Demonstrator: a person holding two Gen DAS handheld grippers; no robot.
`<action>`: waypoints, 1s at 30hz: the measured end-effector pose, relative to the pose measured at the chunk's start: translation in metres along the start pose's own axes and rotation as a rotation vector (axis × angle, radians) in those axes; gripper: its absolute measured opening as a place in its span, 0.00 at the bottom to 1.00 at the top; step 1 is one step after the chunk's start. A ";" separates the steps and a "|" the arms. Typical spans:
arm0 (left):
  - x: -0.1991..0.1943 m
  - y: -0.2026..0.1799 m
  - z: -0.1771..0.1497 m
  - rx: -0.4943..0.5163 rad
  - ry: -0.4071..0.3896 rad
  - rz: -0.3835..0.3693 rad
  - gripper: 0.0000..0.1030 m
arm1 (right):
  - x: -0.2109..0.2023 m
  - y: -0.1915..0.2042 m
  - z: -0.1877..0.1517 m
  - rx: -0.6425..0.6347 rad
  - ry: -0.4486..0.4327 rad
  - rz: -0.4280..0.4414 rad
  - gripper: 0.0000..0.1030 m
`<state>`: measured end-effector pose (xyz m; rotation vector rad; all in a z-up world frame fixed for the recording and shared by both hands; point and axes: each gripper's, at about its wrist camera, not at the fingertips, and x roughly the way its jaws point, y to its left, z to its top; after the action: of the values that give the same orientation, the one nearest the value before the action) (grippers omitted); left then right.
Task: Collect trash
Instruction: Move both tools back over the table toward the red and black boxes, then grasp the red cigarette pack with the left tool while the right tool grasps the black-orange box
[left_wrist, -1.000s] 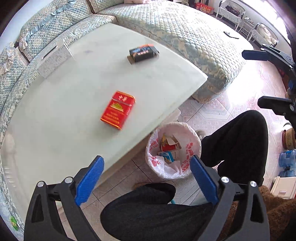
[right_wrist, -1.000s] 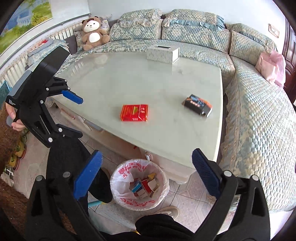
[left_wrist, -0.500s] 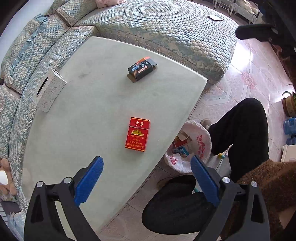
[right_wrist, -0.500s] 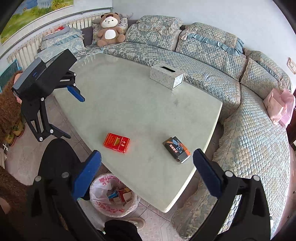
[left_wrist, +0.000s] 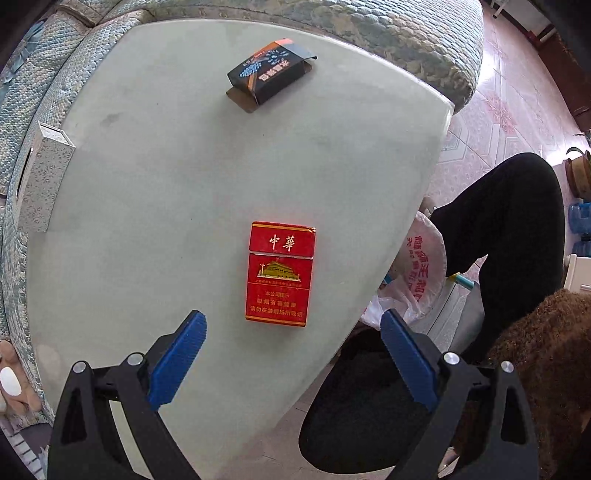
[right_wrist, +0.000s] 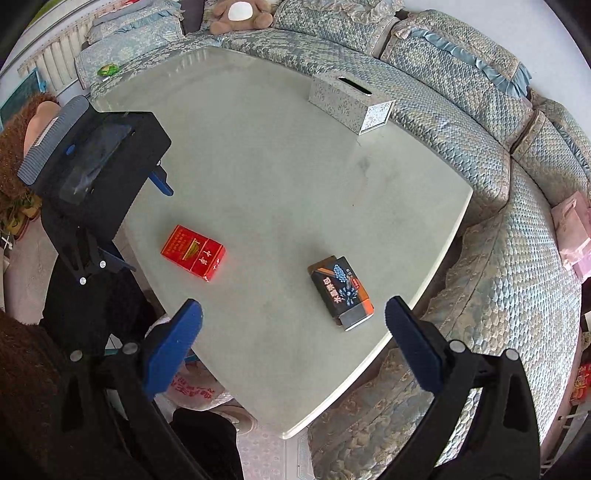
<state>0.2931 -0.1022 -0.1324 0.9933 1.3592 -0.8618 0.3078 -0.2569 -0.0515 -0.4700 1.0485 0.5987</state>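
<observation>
Both claws have moved in over the worktop (left_wrist: 155, 192) since a second ago, and the bin that was lying open to view is now mostly slipping behind the worktop's edge. The left claw (left_wrist: 291, 354) is hanging with its jaws wide apart and gripping nothing, just short of the red pack (left_wrist: 280, 275), which is lying flat near the worktop's edge. The right claw (right_wrist: 293, 345) is likewise gaping and empty, hovering near the black pack (right_wrist: 341, 290), whose end flap is standing open. Pale and glossy, the worktop is sitting inside a curved blue-green sofa (right_wrist: 509, 266) on a pink tiled floor (left_wrist: 480, 122). Only a strip of the bin bag (left_wrist: 421, 266) is showing past the edge; its contents are hidden. A tissue box (right_wrist: 351, 101) is standing at the far side, well apart from both packs. A person's dark-clad leg (left_wrist: 506, 236) is bending beside the bag.
</observation>
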 end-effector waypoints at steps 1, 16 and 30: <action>0.009 0.001 0.002 0.003 0.010 -0.005 0.90 | 0.010 -0.003 0.001 -0.003 0.017 0.004 0.94; 0.083 0.022 0.023 0.009 0.084 -0.077 0.90 | 0.140 -0.041 0.005 -0.070 0.263 0.049 0.94; 0.108 0.022 0.030 0.015 0.095 -0.076 0.90 | 0.199 -0.065 -0.005 -0.036 0.354 0.089 0.94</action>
<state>0.3295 -0.1148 -0.2403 1.0101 1.4809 -0.8916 0.4199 -0.2627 -0.2283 -0.5763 1.4023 0.6278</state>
